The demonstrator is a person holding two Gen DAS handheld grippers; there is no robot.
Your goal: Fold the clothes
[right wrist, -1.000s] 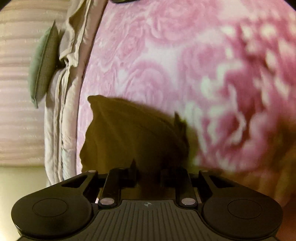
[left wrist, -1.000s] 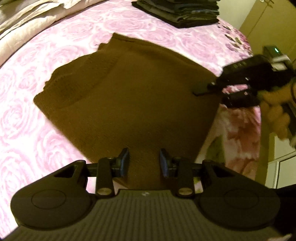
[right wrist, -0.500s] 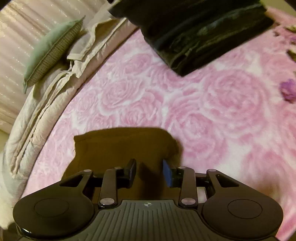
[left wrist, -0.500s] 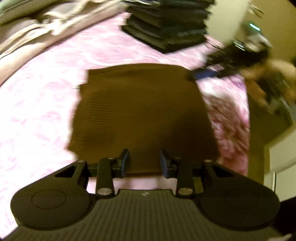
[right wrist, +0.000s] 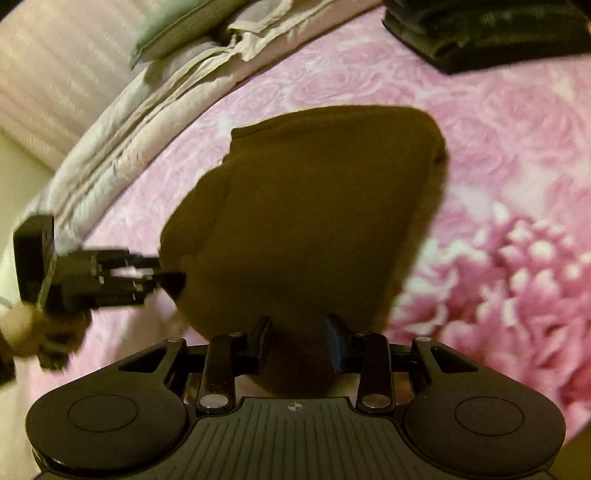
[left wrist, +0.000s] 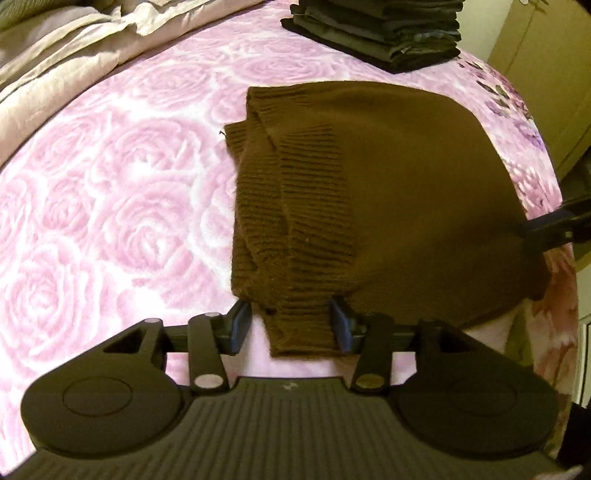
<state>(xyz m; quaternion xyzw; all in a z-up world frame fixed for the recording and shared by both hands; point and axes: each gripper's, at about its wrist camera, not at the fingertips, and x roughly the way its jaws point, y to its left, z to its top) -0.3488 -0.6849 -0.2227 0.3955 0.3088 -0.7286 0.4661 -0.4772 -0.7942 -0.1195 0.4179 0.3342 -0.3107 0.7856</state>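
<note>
Sweater folded on bed; left tool opening around its hem, right tool parted, gripping nothing.

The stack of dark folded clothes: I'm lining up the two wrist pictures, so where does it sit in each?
Left wrist: the stack of dark folded clothes lies at the top edge, right of centre, beyond the brown sweater.
Right wrist: the stack fills the top right corner, partly cut off.
Shared landmark: the brown sweater on the pink rose bedspread, in front of the stack in both.
</note>
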